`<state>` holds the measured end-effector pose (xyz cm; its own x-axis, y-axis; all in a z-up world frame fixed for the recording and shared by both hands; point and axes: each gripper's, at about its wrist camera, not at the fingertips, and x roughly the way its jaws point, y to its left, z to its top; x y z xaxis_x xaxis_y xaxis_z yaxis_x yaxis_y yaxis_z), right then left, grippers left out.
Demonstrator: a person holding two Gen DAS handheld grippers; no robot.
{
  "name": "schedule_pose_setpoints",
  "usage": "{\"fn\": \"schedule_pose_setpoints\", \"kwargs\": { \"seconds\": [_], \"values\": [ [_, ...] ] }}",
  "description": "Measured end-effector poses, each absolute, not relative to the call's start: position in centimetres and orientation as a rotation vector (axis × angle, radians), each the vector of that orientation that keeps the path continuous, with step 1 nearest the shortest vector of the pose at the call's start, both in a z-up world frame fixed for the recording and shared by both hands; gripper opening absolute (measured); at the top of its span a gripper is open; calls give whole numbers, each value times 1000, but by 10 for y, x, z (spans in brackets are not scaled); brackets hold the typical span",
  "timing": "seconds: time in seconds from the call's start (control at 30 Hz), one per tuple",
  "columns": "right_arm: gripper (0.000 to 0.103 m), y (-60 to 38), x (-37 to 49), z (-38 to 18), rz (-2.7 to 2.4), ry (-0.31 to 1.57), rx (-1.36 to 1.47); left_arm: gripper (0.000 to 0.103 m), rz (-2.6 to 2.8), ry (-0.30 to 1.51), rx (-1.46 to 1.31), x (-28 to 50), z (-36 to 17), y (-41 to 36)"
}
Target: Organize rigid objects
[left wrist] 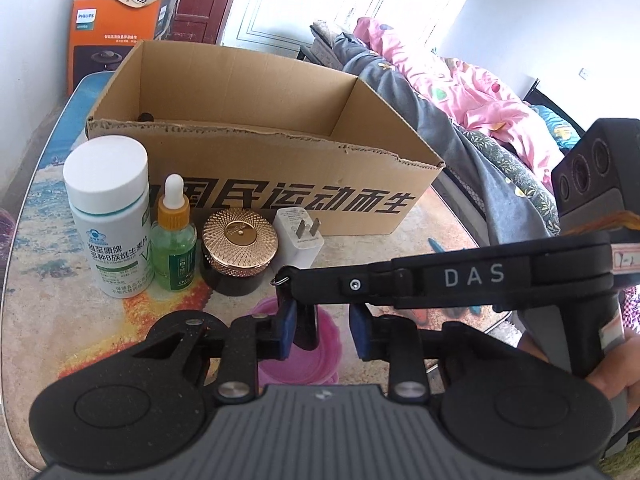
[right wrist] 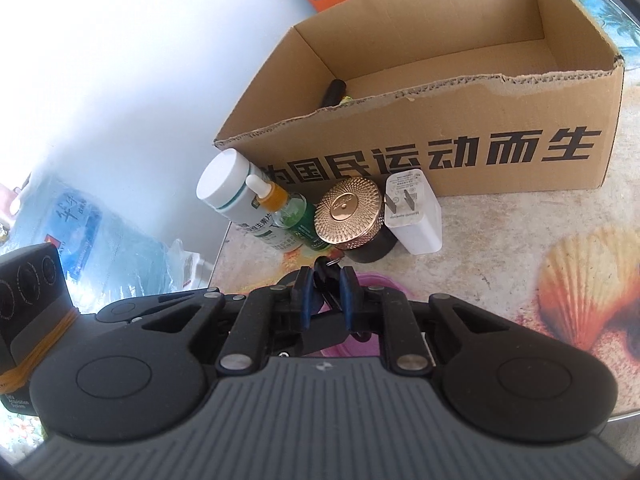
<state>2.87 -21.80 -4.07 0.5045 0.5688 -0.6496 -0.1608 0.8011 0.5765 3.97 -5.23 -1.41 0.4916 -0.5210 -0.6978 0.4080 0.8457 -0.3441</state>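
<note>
An open cardboard box [left wrist: 280,168] [right wrist: 440,128] stands on the table with a dark object [right wrist: 333,94] lying inside. In front of it stand a white vitamin bottle [left wrist: 110,216] [right wrist: 236,196], a green dropper bottle [left wrist: 174,240] [right wrist: 292,220], a gold-lidded jar [left wrist: 239,248] [right wrist: 347,216] and a white charger plug [left wrist: 298,240] [right wrist: 414,216]. My right gripper [right wrist: 326,292] [left wrist: 288,280] is shut on a black key fob with a ring [right wrist: 326,276]. My left gripper [left wrist: 324,326] is open, just below the right gripper's tip. A dark cylinder [left wrist: 306,328] stands between its fingers.
A pink container [left wrist: 304,356] [right wrist: 380,280] sits on the table under both grippers. An orange Philips box [left wrist: 116,36] stands behind the cardboard box. A bed with pink bedding [left wrist: 460,92] lies to the right. A water jug [right wrist: 92,236] stands past the table's left edge.
</note>
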Motion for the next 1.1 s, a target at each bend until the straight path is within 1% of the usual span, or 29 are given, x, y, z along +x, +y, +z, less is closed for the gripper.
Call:
{"fn": "schedule_pose_setpoints", "kwargs": {
  "seconds": [0.1,0.23,0.4,0.57,0.6,0.67,0.83,0.93,1.1],
  "values": [
    [13,-214,26,-23,478,898,473,27,-570,859,-142,37,3,-48],
    [13,-210,33,13,511,798,444,26,-561,769,-113,40,39,-45],
    [13,-208,62,51,539,706,416,25,-549,702,-117,69,77,-41],
    [13,-217,76,62,564,677,443,26,-546,687,-132,79,85,-37],
    [15,-223,74,61,561,675,448,27,-554,696,-136,78,81,-36],
    [15,-234,67,55,553,692,462,29,-573,743,-142,75,68,-34],
    [17,-263,46,13,501,784,553,32,-615,870,-118,61,23,-37],
    [20,-271,30,-15,474,823,599,32,-619,941,-61,56,-1,-52],
    [23,-269,14,-57,436,894,647,34,-590,966,97,50,-22,-78]
  ]
}}
